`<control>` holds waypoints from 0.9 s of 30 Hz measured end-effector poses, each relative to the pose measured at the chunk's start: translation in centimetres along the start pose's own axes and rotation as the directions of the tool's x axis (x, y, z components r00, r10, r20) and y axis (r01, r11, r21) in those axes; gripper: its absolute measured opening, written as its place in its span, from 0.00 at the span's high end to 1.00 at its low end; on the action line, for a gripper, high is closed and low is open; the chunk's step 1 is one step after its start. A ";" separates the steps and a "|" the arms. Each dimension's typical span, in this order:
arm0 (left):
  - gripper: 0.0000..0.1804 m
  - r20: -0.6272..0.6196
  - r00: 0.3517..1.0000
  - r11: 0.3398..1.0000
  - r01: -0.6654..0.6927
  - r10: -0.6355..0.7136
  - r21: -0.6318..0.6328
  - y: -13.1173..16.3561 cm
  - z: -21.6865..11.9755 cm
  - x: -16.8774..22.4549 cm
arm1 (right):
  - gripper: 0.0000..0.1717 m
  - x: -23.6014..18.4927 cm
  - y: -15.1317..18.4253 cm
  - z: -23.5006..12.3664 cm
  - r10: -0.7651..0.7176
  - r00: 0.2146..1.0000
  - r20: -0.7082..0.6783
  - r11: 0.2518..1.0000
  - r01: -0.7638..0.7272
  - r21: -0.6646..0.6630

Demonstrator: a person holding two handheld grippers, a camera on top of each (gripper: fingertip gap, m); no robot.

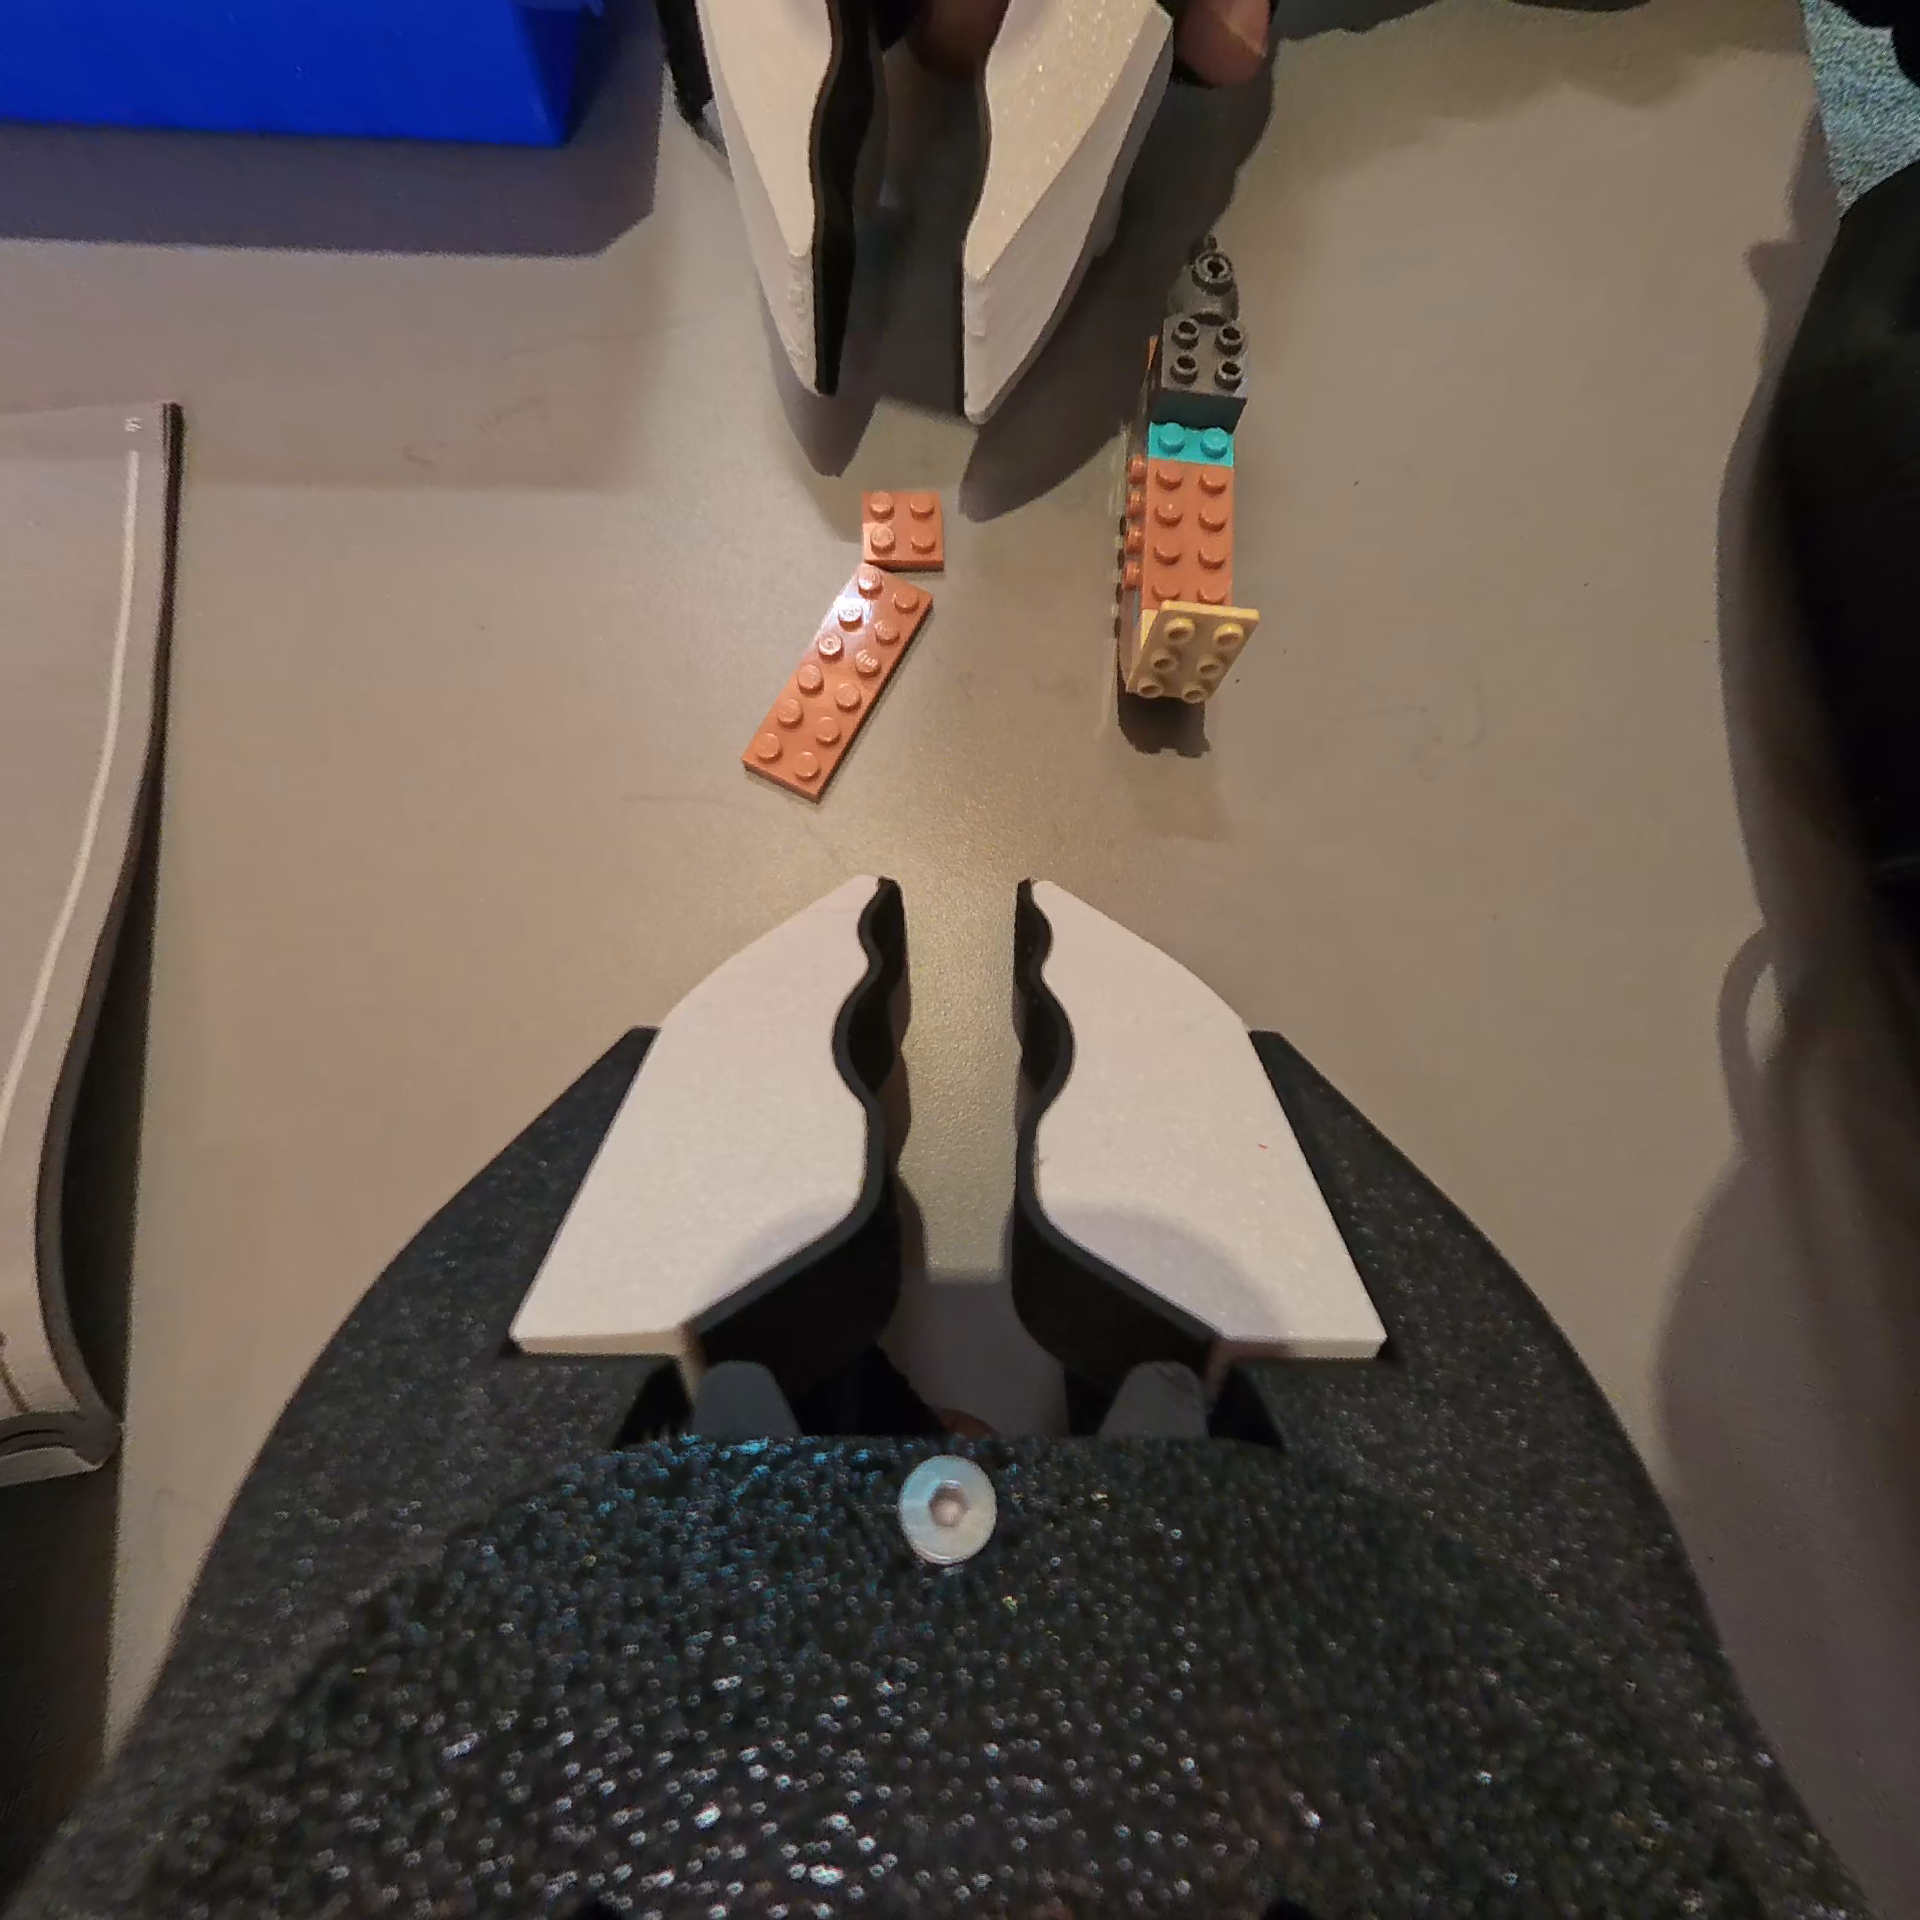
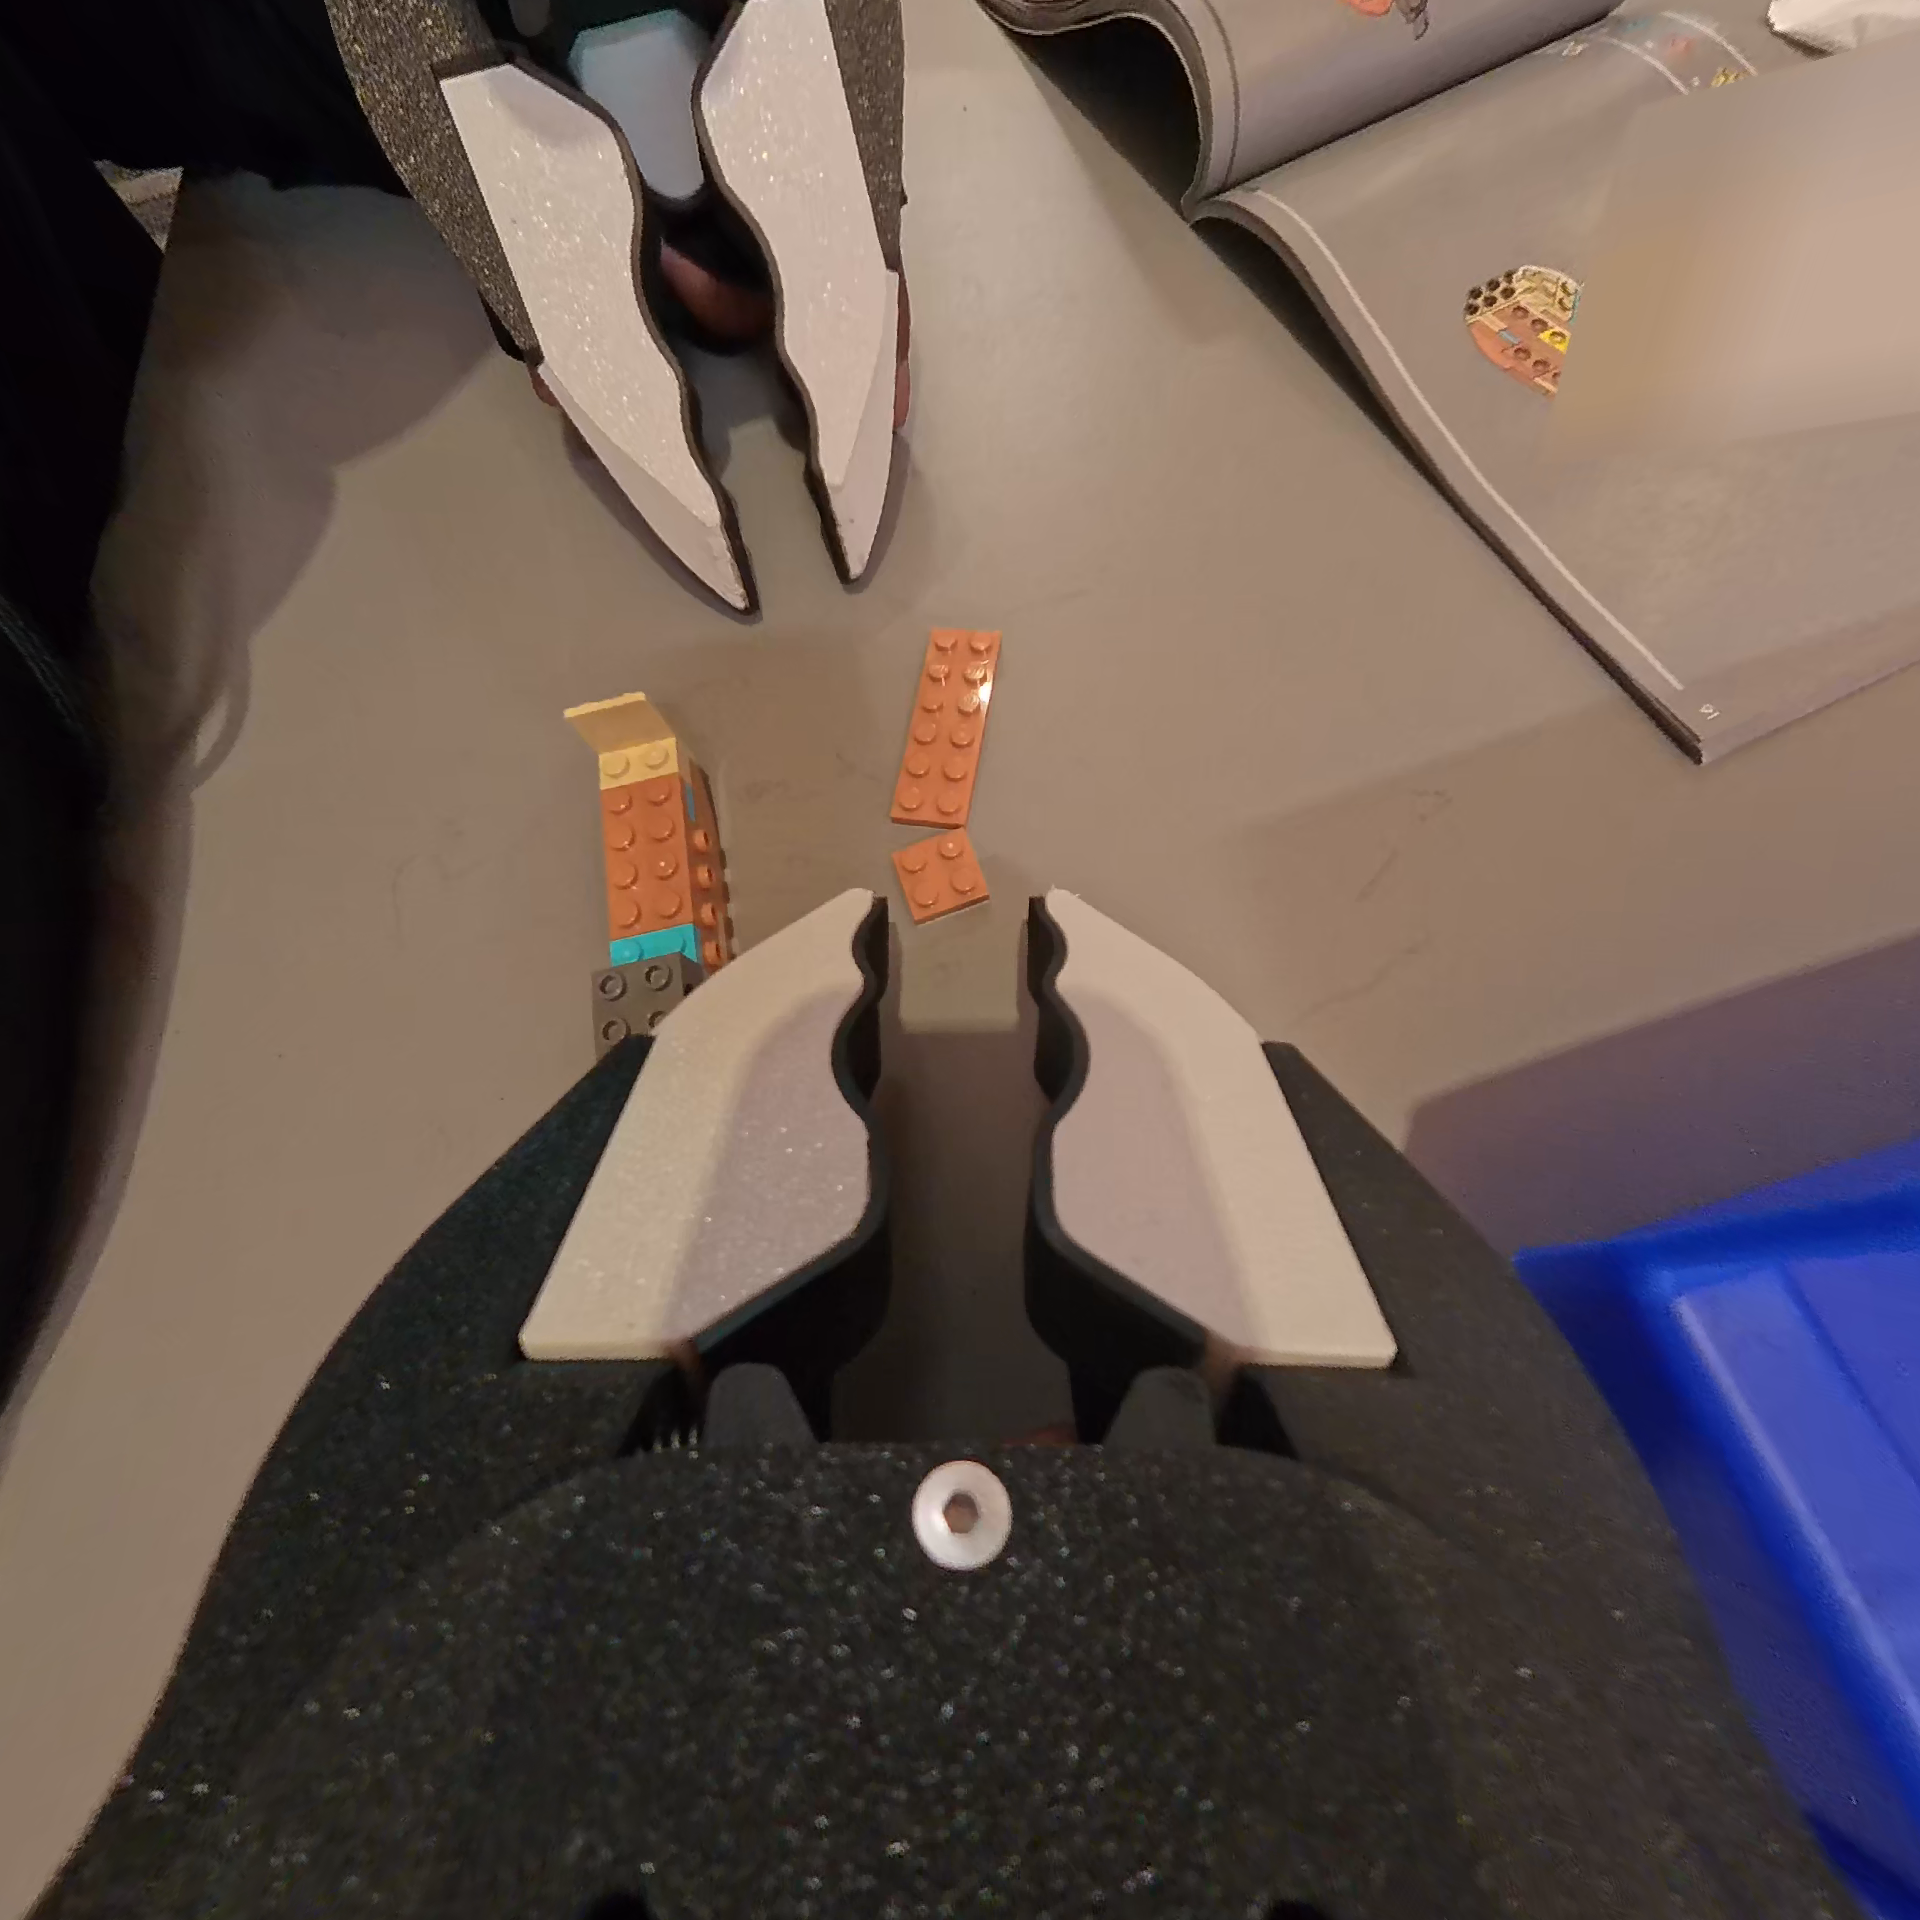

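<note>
Both my grippers — left (image 1: 958, 894), right (image 2: 956, 909) — part-open, empty (right nearest small square orange plastic plate (image 2: 940, 878)).

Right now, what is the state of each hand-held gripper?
Left hand-held gripper: open, holding nothing.
Right hand-held gripper: open, holding nothing, nearest the small orange plate.

Grey tabletop (image 1: 416, 727) under warm light

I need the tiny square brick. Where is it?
The small orange square plate lies on the table, just ahead of the right gripper, beside the long orange plate.
</note>
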State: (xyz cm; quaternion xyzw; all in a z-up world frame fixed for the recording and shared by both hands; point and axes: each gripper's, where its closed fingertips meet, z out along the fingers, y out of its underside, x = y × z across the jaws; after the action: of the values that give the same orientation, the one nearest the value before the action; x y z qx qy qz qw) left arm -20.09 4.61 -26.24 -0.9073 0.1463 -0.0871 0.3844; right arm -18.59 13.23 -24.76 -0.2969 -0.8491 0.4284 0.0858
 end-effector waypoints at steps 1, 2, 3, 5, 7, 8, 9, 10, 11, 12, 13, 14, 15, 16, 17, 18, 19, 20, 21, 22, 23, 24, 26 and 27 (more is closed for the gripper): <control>0.89 0.000 1.000 1.000 0.000 0.000 0.000 0.0 0.0 0.0 | 0.85 0.0 0.0 0.0 0.000 1.000 0.000 1.000 0.000 0.000; 0.89 0.000 1.000 1.000 0.000 0.000 0.000 0.0 0.0 0.0 | 0.85 0.0 0.0 0.0 0.000 1.000 0.000 1.000 0.000 -0.001; 0.89 0.000 1.000 1.000 0.000 0.000 0.000 0.0 0.0 0.0 | 0.85 0.0 0.0 0.0 -0.001 1.000 0.000 1.000 0.001 -0.001; 0.89 0.000 1.000 1.000 0.001 -0.001 0.000 0.0 0.0 0.0 | 0.85 0.0 0.0 0.0 -0.001 1.000 -0.001 1.000 0.001 -0.002; 0.89 0.000 1.000 1.000 0.001 -0.001 0.000 0.0 0.0 0.0 | 0.85 0.0 0.0 0.0 -0.001 1.000 -0.001 1.000 0.001 -0.003; 0.89 0.000 1.000 1.000 0.001 -0.001 0.000 0.0 0.0 0.0 | 0.85 0.0 0.0 0.0 -0.001 1.000 -0.001 1.000 0.001 -0.003; 0.89 0.000 1.000 1.000 0.000 0.000 0.000 0.0 0.0 0.0 | 0.85 0.0 0.0 0.0 -0.002 1.000 -0.001 1.000 0.002 -0.002; 0.89 -0.001 1.000 1.000 0.001 -0.001 0.000 0.0 0.0 0.0 | 0.85 0.0 0.0 0.0 -0.002 1.000 -0.001 1.000 0.002 -0.002; 0.89 -0.001 1.000 1.000 0.001 -0.001 0.000 0.0 0.0 0.0 | 0.85 0.0 0.0 0.0 -0.002 1.000 -0.001 1.000 0.002 -0.002; 0.89 -0.001 1.000 1.000 0.002 -0.002 0.001 0.0 0.0 0.0 | 0.85 0.0 0.0 0.0 -0.003 1.000 -0.002 1.000 0.003 -0.002; 0.89 -0.003 1.000 1.000 0.004 -0.004 0.001 0.0 0.0 0.0 | 0.85 0.0 0.0 0.0 -0.004 1.000 -0.002 1.000 0.004 -0.002; 0.89 -0.006 1.000 1.000 0.010 -0.010 0.003 0.0 -0.1 0.0 | 0.85 0.0 0.0 0.1 -0.004 1.000 -0.001 1.000 0.004 -0.002; 0.89 -0.010 1.000 1.000 0.018 -0.018 0.008 0.0 -0.1 -0.1 | 0.85 0.0 0.0 0.1 -0.005 1.000 -0.002 1.000 0.005 -0.003; 0.89 -0.015 1.000 1.000 0.027 -0.027 0.016 -0.1 -0.2 -0.1 | 0.85 0.0 0.0 0.1 -0.005 1.000 -0.002 1.000 0.005 -0.004; 0.89 -0.019 0.999 0.999 0.038 -0.038 0.025 -0.2 -0.3 -0.2 | 0.85 0.0 0.0 0.1 -0.006 1.000 -0.003 1.000 0.006 -0.003; 0.89 -0.023 0.999 0.998 0.050 -0.050 0.032 -0.3 -0.4 -0.3 | 0.85 0.0 0.0 0.1 -0.009 1.000 -0.006 1.000 0.009 -0.002; 0.89 -0.027 0.998 0.997 0.062 -0.061 0.037 -0.3 -0.4 -0.4 | 0.85 0.0 0.0 0.1 -0.013 1.000 -0.007 1.000 0.013 -0.002; 0.89 -0.029 0.997 0.997 0.072 -0.071 0.040 -0.4 -0.5 -0.4 | 0.85 -0.1 0.0 0.1 -0.018 1.000 -0.008 1.000 0.018 -0.003; 0.89 -0.030 0.996 0.996 0.080 -0.079 0.043 -0.4 -0.5 -0.5 | 0.85 -0.1 0.0 0.1 -0.023 1.000 -0.008 1.000 0.023 -0.005; 0.89 -0.029 0.996 0.995 0.086 -0.085 0.048 -0.5 -0.5 -0.6 | 0.85 -0.1 0.1 0.1 -0.028 1.000 -0.009 1.000 0.028 -0.008; 0.89 -0.024 0.996 0.994 0.093 -0.091 0.059 -0.6 -0.6 -0.8 | 0.85 -0.2 0.1 0.2 -0.033 0.999 -0.009 0.999 0.033 -0.011; 0.89 -0.021 0.995 0.992 0.098 -0.097 0.073 -0.8 -0.7 -0.9 | 0.85 -0.2 0.1 0.2 -0.037 0.999 -0.010 0.999 0.037 -0.014; 0.90 -0.025 0.994 0.989 0.110 -0.108 0.100 -1.2 -0.8 -1.1 | 0.85 -0.2 0.1 0.2 -0.040 0.999 -0.007 0.999 0.040 -0.014; 0.91 -0.031 0.993 0.987 0.118 -0.115 0.110 -1.4 -0.9 -1.3 | 0.85 -0.2 0.0 0.2 -0.037 0.999 -0.004 0.999 0.037 -0.012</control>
State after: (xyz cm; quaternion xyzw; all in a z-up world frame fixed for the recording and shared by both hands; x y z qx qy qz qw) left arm -21.27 5.37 -24.68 -0.8903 0.0926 -0.1286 0.4270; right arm -18.50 12.93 -24.89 -0.2824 -0.8568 0.4212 0.0936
